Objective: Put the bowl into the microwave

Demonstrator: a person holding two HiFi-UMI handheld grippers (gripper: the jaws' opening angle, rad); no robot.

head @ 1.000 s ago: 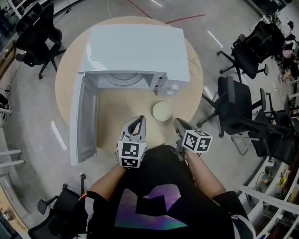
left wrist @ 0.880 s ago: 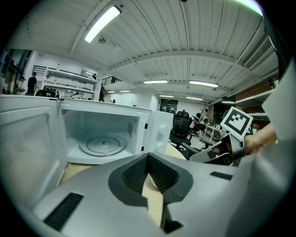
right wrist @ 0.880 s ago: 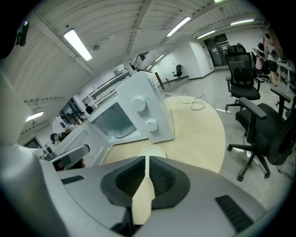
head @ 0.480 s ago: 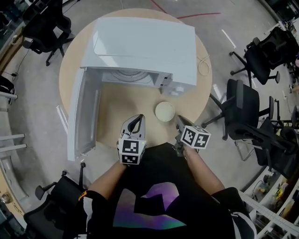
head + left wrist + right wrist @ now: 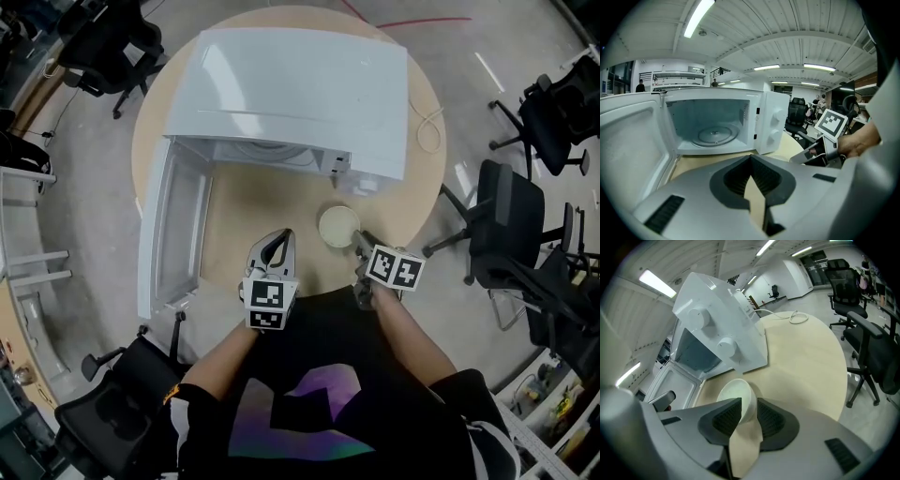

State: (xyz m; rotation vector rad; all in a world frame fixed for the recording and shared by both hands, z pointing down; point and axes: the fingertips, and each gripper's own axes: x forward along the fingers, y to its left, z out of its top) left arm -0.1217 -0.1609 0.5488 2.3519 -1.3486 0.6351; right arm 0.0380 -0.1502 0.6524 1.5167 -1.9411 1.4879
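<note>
Head view: your left gripper (image 5: 281, 236) hovered over the bare front of the round light-wood table (image 5: 244, 216), jaw tips together and holding nothing. Your right gripper (image 5: 359, 240) reached the near edge of the small cream round bowl (image 5: 338, 226), which sat on the table just in front of the control side of the white microwave (image 5: 300, 94). The microwave's white door (image 5: 173, 234) hung wide open to your left. Black office chairs (image 5: 506, 234) stood on the floor to your right, and a looped white cable (image 5: 429, 131) lay past the microwave.

Left gripper view: the left gripper (image 5: 751, 161) was closed and empty, facing the open cavity with its glass turntable (image 5: 714, 136). Nothing stood between it and the opening.

Right gripper view: the right gripper (image 5: 749, 411) was clamped on the bowl's (image 5: 736, 392) near wall, one pad inside and one outside. The microwave's round dials (image 5: 727, 347) stood right behind the bowl, the cavity off to the left
</note>
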